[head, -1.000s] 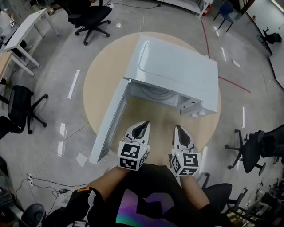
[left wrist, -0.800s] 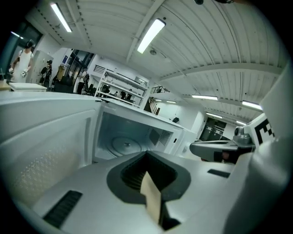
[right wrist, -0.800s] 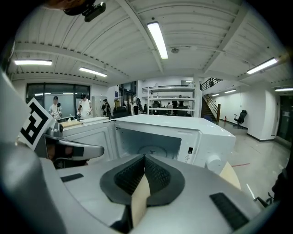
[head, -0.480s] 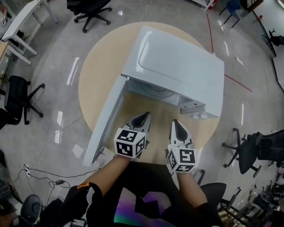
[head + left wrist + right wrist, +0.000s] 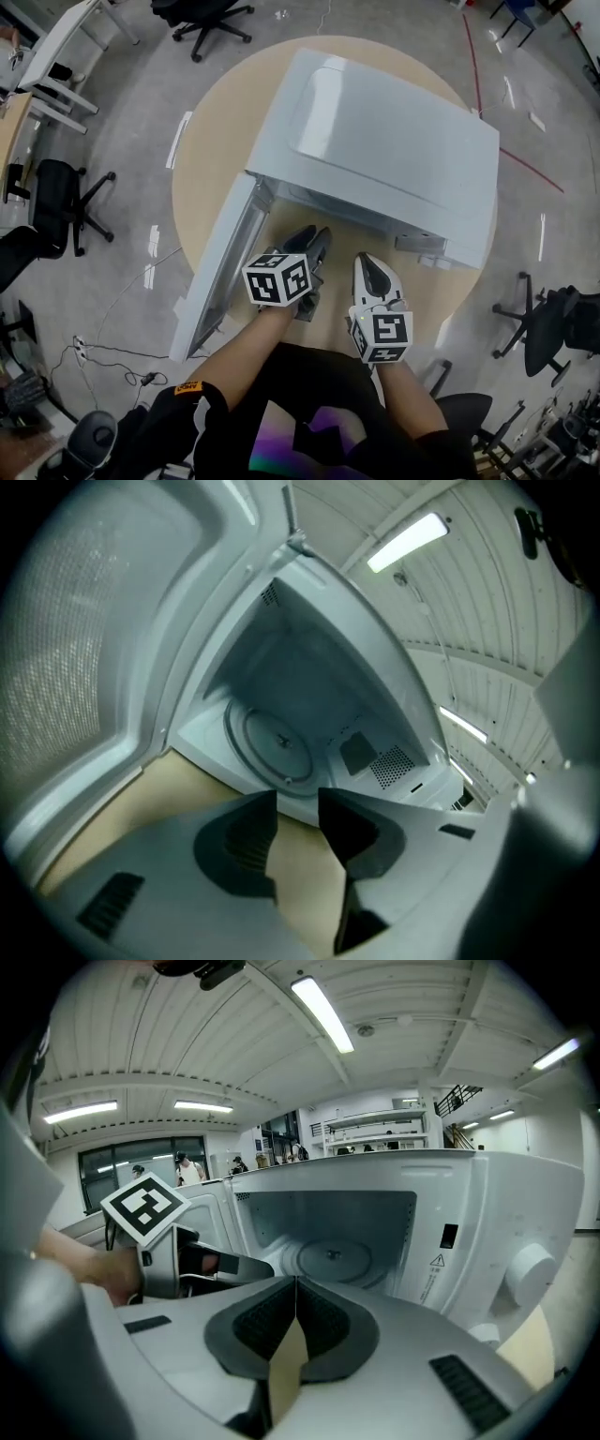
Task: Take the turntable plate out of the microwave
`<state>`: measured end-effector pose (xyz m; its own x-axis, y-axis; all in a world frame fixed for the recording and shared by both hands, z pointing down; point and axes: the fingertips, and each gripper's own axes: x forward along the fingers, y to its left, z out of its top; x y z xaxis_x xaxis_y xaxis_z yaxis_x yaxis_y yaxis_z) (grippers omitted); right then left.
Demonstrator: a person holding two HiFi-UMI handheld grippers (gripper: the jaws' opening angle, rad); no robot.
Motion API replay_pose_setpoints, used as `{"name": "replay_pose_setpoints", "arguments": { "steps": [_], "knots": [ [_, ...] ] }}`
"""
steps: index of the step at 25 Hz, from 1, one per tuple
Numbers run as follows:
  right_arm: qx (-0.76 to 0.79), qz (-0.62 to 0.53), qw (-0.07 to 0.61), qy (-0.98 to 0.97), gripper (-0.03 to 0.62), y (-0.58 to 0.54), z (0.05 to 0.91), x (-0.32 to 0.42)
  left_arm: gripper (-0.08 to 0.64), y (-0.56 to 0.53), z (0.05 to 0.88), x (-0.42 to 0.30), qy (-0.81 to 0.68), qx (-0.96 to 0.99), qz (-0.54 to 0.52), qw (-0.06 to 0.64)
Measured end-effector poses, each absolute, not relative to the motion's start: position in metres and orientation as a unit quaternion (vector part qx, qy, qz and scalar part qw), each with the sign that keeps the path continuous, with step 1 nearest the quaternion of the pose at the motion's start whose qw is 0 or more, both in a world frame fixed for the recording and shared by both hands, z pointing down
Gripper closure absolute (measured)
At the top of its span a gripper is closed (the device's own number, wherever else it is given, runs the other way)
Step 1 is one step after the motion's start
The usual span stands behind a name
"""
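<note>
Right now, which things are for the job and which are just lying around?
For the job: microwave, its open door, turntable plate inside, left hand-held gripper (jaws have just been opening, nothing between them), right hand-held gripper (shut).
Just around: round table, office chair, desk, floor cable.

Turntable plate (image 5: 333, 1260) in microwave (image 5: 384, 150) on table (image 5: 220, 131), door (image 5: 220, 272) at its left, left gripper (image 5: 315, 242) and right gripper (image 5: 366, 264) before the opening.

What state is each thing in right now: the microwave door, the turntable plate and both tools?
Microwave door: open.
Turntable plate: lying flat inside the microwave, untouched.
Left tool: open, its jaws have just been opening, nothing between them.
Right tool: shut, empty.
</note>
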<state>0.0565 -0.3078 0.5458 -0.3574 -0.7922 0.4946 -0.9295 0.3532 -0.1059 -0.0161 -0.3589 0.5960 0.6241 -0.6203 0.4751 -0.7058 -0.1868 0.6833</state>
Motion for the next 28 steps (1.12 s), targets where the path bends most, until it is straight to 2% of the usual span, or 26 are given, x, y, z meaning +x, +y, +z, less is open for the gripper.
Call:
{"name": "replay_pose_setpoints", "arguments": {
  "steps": [15, 28],
  "knots": [
    [0.538, 0.204, 0.204, -0.792, 0.575, -0.323, 0.569, 0.079, 0.385, -0.406, 0.647, -0.007, -0.453, 0.688, -0.016, 0.566],
    [0.537, 0.216, 0.212, -0.788, 0.575, -0.332, 0.584, 0.076, 0.387, -0.412, 0.651, -0.006, -0.443, 0.665, -0.051, 0.599]
  ]
}}
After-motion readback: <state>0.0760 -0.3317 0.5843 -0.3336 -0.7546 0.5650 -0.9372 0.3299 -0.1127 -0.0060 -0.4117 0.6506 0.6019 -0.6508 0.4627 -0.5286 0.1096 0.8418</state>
